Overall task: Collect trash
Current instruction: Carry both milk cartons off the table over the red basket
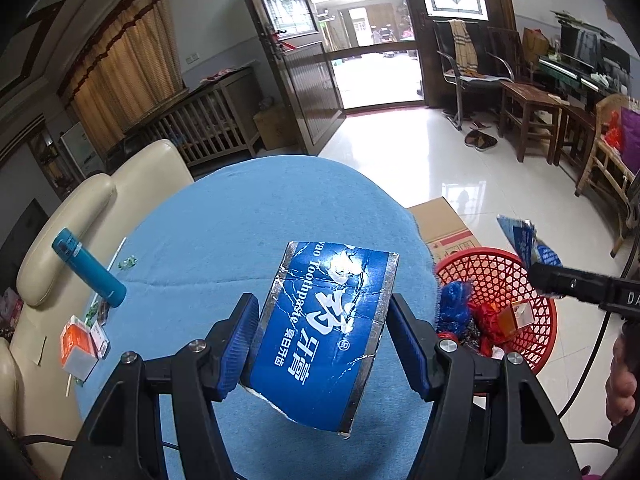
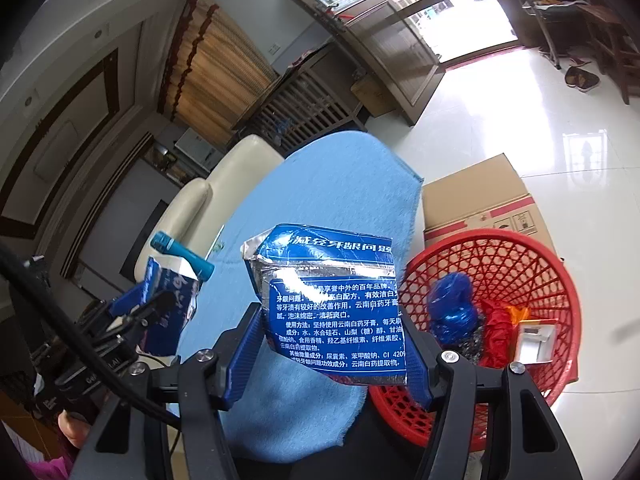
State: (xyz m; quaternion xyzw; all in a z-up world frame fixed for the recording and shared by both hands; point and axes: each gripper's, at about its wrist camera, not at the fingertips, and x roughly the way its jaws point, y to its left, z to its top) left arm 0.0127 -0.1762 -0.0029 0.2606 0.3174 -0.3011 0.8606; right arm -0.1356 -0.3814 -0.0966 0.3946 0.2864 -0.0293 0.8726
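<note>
Box piece (image 1: 324, 332) pinched between pads of left tool (image 1: 324, 344), held above blue-clothed desk (image 1: 224, 208). Second box piece (image 2: 328, 304) clamped in right tool (image 2: 332, 356), held over desk edge just beside red basket (image 2: 552, 264). Basket set on floor against cardboard box (image 2: 472, 196), part filled with wrappers. Teal bottle (image 1: 90, 266) and orange carton (image 1: 78, 346) left on desk.

Home living room: cream sofa (image 1: 60, 216), curtained window (image 1: 124, 64), wooden chairs (image 1: 528, 116), slippers (image 1: 480, 140) on glossy tiled floor (image 1: 400, 160), and an open entrance door (image 1: 304, 68) to a courtyard.
</note>
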